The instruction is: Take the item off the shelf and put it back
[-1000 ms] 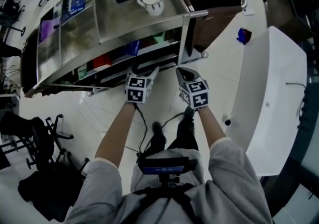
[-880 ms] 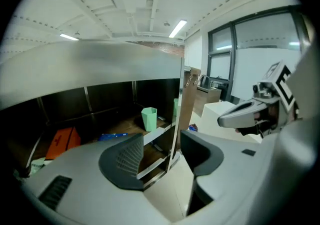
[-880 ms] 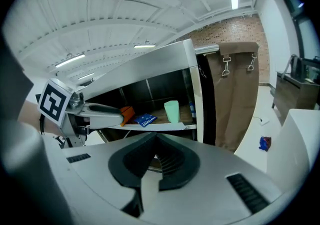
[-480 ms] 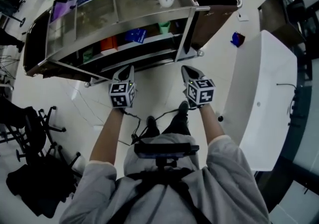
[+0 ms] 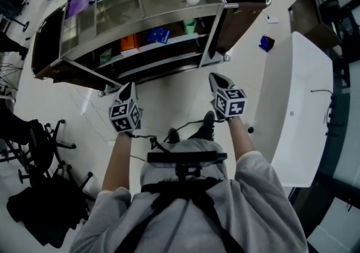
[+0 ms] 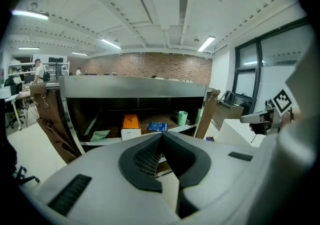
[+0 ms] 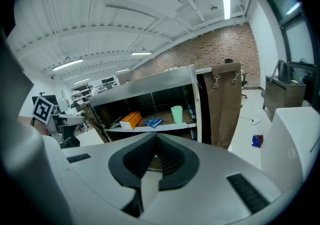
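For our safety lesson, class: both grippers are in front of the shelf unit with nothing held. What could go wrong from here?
1. The left gripper and right gripper have their jaws shut; reaching in like that could shove the orange box deeper instead of gripping it.
2. The blue packet lies near that box, so a wide grasp might snag both.

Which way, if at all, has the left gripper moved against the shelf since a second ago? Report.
Yes. The left gripper has drawn back from the shelf front, toward the person and leftward; floor now separates them.
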Tool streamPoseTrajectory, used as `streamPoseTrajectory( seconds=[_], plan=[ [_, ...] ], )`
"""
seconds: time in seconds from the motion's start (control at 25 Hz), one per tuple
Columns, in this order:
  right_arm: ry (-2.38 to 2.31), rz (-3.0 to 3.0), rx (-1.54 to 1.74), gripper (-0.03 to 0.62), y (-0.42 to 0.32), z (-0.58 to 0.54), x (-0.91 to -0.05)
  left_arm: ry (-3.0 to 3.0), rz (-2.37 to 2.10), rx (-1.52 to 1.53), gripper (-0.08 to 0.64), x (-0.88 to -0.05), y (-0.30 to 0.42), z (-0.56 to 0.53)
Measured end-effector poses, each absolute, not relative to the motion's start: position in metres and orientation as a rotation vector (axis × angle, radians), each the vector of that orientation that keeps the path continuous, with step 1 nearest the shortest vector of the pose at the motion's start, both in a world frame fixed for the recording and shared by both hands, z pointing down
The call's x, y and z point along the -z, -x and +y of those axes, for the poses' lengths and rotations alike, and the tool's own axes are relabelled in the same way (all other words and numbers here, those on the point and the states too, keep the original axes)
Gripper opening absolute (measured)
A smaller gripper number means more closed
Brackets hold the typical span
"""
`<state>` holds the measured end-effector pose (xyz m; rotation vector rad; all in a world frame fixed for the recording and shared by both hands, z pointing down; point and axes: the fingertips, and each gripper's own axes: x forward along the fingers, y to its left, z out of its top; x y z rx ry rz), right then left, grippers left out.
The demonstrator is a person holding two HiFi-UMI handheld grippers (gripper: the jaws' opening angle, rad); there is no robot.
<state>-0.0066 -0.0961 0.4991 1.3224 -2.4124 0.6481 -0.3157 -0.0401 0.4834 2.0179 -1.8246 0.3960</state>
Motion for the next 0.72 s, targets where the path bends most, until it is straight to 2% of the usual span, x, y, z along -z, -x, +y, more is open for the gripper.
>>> streamPoseTrajectory(
  seconds=[0.28, 0.72],
  plan=[
    [-1.287, -2.414, -0.544, 0.009, 0.021, -0.084, -0.489, -1.987, -1.846, -0.383, 0.006, -0.485, 0.343, -0.017],
    [-1.315, -2.413, -0.532, 0.008, 0.024, -0.073, -0.478, -2.004, -1.808, -0.362, 0.006, -0.491, 0.347, -0.005]
  ],
)
